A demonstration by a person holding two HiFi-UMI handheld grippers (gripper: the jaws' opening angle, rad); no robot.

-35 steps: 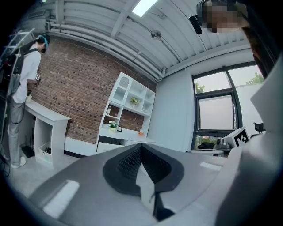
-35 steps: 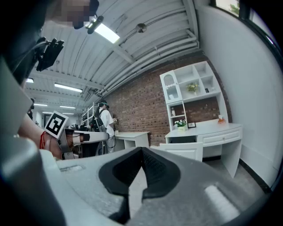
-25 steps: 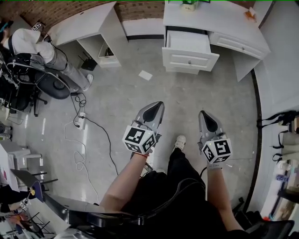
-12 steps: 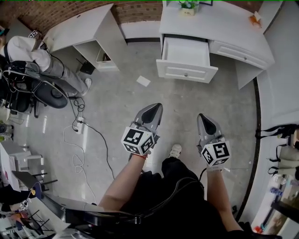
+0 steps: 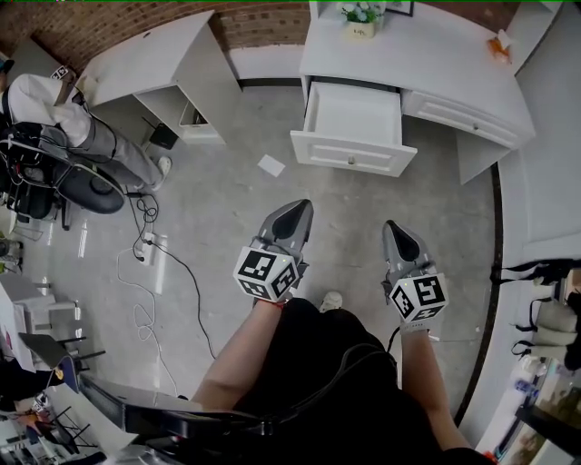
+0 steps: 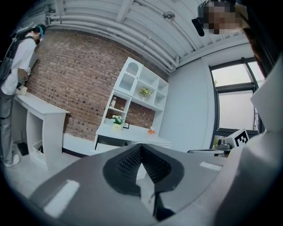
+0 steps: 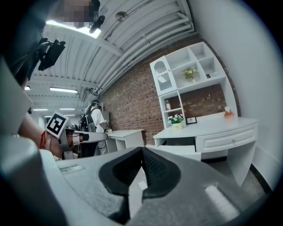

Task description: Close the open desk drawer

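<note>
A white desk (image 5: 427, 54) stands against the far wall, and its left drawer (image 5: 352, 127) is pulled out and looks empty. Both grippers hang over the grey floor, well short of the drawer and apart from it. My left gripper (image 5: 298, 211) points at the drawer front, its jaws together on nothing. To its right, my right gripper (image 5: 398, 231) is also shut and empty. The right gripper view shows the open drawer (image 7: 179, 151) beyond the shut right gripper (image 7: 142, 150). In the left gripper view, the shut left gripper (image 6: 140, 148) hides most of the desk (image 6: 128, 132).
A second white desk (image 5: 163, 59) stands at the far left, with a person (image 5: 54, 100) and a dark chair (image 5: 91, 173) beside it. Cables (image 5: 172, 263) trail over the floor at left. A paper sheet (image 5: 270, 164) lies before the drawer. A potted plant (image 5: 360, 16) sits on the desk.
The desk and open drawer have come closer and lower in the head view as the person steps forward. Both grippers keep the same shut pose.
</note>
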